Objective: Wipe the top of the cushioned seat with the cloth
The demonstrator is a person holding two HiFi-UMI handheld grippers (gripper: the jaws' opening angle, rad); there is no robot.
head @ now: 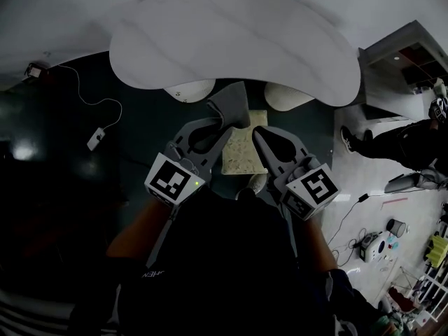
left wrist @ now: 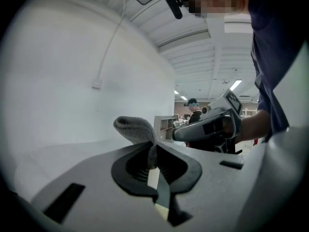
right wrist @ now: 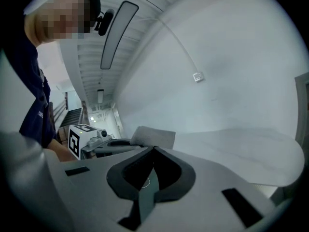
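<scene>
A grey cloth sticks up from my left gripper, which is shut on its lower end. In the left gripper view the cloth curls over above the closed jaw tips of the left gripper. My right gripper is beside it, shut with nothing in it; in its own view the right gripper points toward the cloth. Below and between both grippers lies a square beige cushioned seat. Both grippers are held above it, apart from it.
A large white curved tabletop fills the far side, with two white round stools partly under it. A white cable and adapter lie on the dark floor at left. A person and clutter are at right.
</scene>
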